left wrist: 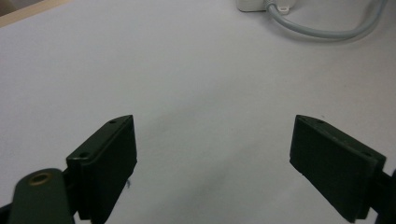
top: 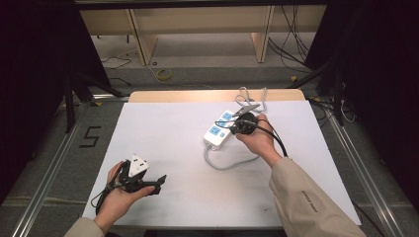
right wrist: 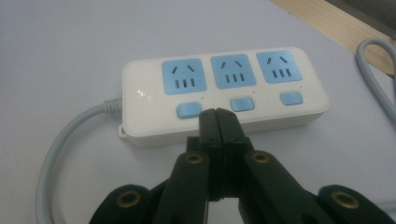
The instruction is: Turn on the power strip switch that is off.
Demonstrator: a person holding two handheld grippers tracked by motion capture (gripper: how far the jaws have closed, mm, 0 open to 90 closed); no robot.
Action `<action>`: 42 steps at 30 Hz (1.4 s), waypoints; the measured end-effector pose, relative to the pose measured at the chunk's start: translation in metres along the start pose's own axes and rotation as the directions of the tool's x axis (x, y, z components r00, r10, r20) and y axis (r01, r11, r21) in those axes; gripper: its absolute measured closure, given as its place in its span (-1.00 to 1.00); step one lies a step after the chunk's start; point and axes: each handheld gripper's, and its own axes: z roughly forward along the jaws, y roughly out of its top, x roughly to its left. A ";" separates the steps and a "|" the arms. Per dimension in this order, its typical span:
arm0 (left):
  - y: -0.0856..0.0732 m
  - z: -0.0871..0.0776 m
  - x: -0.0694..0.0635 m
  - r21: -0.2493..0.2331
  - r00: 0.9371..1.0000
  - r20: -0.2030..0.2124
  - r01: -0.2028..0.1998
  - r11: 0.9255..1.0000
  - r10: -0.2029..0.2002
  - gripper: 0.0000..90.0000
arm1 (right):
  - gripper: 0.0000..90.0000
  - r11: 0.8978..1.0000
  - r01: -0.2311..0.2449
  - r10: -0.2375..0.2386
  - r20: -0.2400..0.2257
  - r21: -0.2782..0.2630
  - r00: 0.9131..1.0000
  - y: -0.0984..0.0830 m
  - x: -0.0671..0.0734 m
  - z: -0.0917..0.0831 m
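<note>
Closed right hand-held gripper (right wrist: pixel 218 116) at the power strip (right wrist: pixel 224 93) switches.
Strip: light, rigid, slick plastic (cable stiff); grasp across its long sides; left hand-held gripper (left wrist: pixel 215 158) open, empty.

Grey floor (top: pixel 207 74), wooden shelving (top: pixel 197 22) — dark surrounds

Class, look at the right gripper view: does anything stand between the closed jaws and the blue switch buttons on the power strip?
Nothing visible does. The right gripper, jaws shut, points at the power strip between the first blue button and the middle blue button; only bare white casing lies ahead.
</note>
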 end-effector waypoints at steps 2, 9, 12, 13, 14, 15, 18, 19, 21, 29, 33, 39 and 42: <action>0.000 0.000 0.000 0.000 1.000 0.000 0.000 1.000 0.000 -0.68 | 1.00 1.000 0.001 -0.001 -0.002 0.001 1.000 0.000 0.000 0.001; 0.000 0.000 0.000 -0.001 1.000 0.000 0.000 1.000 0.000 -0.68 | 1.00 1.000 0.000 0.000 -0.003 0.008 1.000 0.002 -0.001 0.004; 0.000 0.000 0.000 0.000 1.000 0.001 0.000 1.000 0.000 -0.68 | 1.00 1.000 -0.002 0.002 -0.001 0.012 1.000 0.003 -0.002 0.005; 0.000 0.000 0.000 0.000 1.000 0.001 0.000 1.000 0.000 -0.68 | 1.00 1.000 -0.004 0.004 -0.001 0.013 1.000 0.003 -0.002 0.005; 0.000 0.000 0.000 0.000 1.000 0.001 0.000 1.000 0.000 -0.68 | 1.00 1.000 -0.005 0.005 -0.002 0.015 1.000 0.004 -0.002 0.005; 0.000 0.000 0.000 0.000 1.000 0.001 0.000 1.000 0.000 -0.68 | 1.00 1.000 -0.003 0.003 -0.001 0.013 1.000 0.005 -0.002 0.006; 0.000 0.000 0.000 0.000 1.000 0.002 0.001 1.000 -0.001 -0.68 | 1.00 1.000 0.000 0.000 -0.001 0.016 1.000 0.007 -0.002 0.007; 0.000 0.000 0.000 0.000 1.000 0.002 0.001 1.000 -0.001 -0.68 | 1.00 1.000 0.000 0.000 -0.001 0.016 1.000 0.007 -0.002 0.007; 0.000 0.000 0.000 0.000 1.000 0.001 0.001 1.000 -0.001 -0.68 | 1.00 1.000 0.002 -0.002 -0.001 0.015 1.000 0.007 -0.003 0.008; 0.000 0.000 0.000 -0.001 1.000 0.002 0.001 1.000 -0.001 -0.68 | 1.00 1.000 -0.002 0.002 0.000 0.024 1.000 0.009 -0.003 0.013; 0.000 0.000 0.000 -0.001 1.000 0.003 0.000 1.000 0.000 -0.68 | 1.00 1.000 -0.008 0.008 -0.001 0.031 1.000 0.011 -0.003 0.016; 0.000 0.000 0.000 -0.001 1.000 0.004 0.001 1.000 -0.001 -0.68 | 1.00 0.999 -0.010 0.010 0.000 0.035 1.000 0.012 -0.003 0.019; 0.000 0.000 0.000 -0.001 1.000 0.004 0.000 1.000 0.000 -0.68 | 1.00 0.999 -0.008 0.008 0.001 0.034 1.000 0.013 -0.003 0.020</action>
